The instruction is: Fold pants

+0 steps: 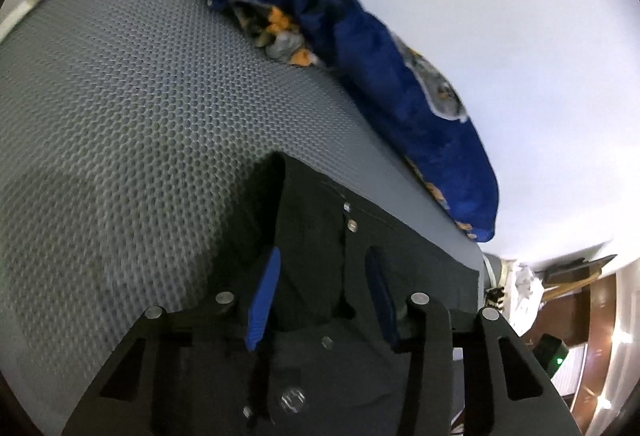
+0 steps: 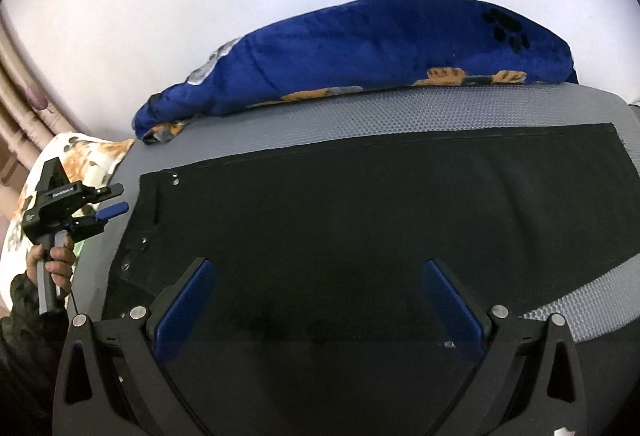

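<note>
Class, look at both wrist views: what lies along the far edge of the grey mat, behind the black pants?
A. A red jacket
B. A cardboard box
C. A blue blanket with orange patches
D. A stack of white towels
C: a rumpled blue blanket with orange patches lies along the far edge of the grey mat, beyond the black pants.
</note>
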Demonstrator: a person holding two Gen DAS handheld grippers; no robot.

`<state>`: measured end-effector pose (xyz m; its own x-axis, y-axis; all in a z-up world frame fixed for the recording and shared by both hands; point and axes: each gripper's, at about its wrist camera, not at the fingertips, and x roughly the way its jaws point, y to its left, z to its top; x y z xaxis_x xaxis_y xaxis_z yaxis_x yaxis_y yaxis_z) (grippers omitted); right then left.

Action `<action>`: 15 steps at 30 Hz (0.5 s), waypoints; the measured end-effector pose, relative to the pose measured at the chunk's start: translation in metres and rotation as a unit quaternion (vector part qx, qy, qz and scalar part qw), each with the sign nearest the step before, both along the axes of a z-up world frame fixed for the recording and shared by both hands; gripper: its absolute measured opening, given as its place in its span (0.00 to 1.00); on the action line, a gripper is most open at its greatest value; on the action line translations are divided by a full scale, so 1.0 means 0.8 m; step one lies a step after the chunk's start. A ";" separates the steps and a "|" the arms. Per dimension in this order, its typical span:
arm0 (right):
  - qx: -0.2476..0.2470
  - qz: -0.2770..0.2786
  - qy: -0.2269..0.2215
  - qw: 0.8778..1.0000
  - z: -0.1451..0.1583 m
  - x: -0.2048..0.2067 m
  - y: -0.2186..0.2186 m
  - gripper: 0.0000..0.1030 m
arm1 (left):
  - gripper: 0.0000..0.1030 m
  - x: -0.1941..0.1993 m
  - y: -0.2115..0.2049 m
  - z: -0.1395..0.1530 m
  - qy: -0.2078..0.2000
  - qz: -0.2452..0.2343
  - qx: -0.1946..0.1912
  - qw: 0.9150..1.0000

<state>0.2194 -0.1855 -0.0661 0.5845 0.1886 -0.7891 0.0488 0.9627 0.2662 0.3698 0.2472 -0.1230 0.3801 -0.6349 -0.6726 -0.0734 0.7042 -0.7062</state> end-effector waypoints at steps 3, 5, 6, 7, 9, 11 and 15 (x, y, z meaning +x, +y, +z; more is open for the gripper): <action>0.003 -0.002 0.006 1.000 -0.007 0.010 0.000 1.00 | 0.43 0.018 0.002 -0.015 0.004 -0.006 0.002 1.000; 0.005 -0.005 0.011 1.000 -0.012 0.015 0.000 1.00 | 0.41 0.027 0.003 -0.024 0.005 -0.010 -0.008 1.000; 0.007 -0.005 0.013 1.000 -0.015 0.017 0.000 1.00 | 0.40 0.032 0.002 -0.029 0.008 -0.015 -0.014 1.000; 0.007 -0.006 0.014 1.000 -0.017 0.020 0.001 1.00 | 0.38 0.035 0.001 -0.033 0.010 -0.020 -0.018 1.000; 0.006 -0.007 0.015 1.000 -0.021 0.025 0.001 1.00 | 0.31 0.039 -0.002 -0.034 0.006 -0.031 -0.034 0.999; 0.003 -0.005 0.015 1.000 -0.024 0.030 0.003 1.00 | 0.31 0.044 -0.008 -0.034 0.003 -0.043 -0.032 0.999; 0.004 -0.001 0.019 1.000 -0.033 0.042 0.007 1.00 | 0.29 0.054 -0.021 -0.035 0.000 -0.064 -0.039 0.997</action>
